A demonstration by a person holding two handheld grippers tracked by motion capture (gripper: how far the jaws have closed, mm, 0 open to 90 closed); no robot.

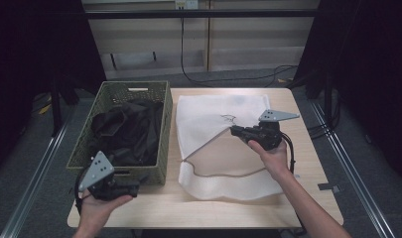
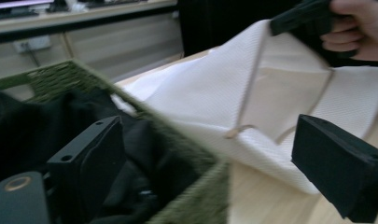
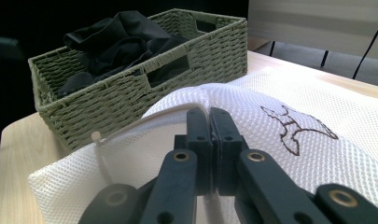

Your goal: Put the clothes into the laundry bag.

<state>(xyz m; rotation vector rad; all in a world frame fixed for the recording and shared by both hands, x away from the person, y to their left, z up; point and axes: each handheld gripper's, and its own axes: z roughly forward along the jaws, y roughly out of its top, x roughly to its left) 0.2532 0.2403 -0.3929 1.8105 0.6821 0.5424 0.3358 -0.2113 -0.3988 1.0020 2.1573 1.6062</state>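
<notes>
Light wood table [image 1: 307,163]. Directly on it: green woven basket [image 1: 159,148] holding dark clothing [image 1: 126,131], toward 9 o'clock; white mesh bag [image 1: 208,116] just beside it, centre toward 12 o'clock. Bare wood along 6 o'clock.

The left gripper view is smeared with motion blur, so the weave of the green basket [image 2: 186,163] and the dark clothes [image 2: 28,126] inside it dissolves into soft shapes. In the right gripper view, the pinched part of the white mesh bag [image 3: 317,154] lies hidden between the closed jaws. In the high view, both forearms are cut off by the bottom edge.
</notes>
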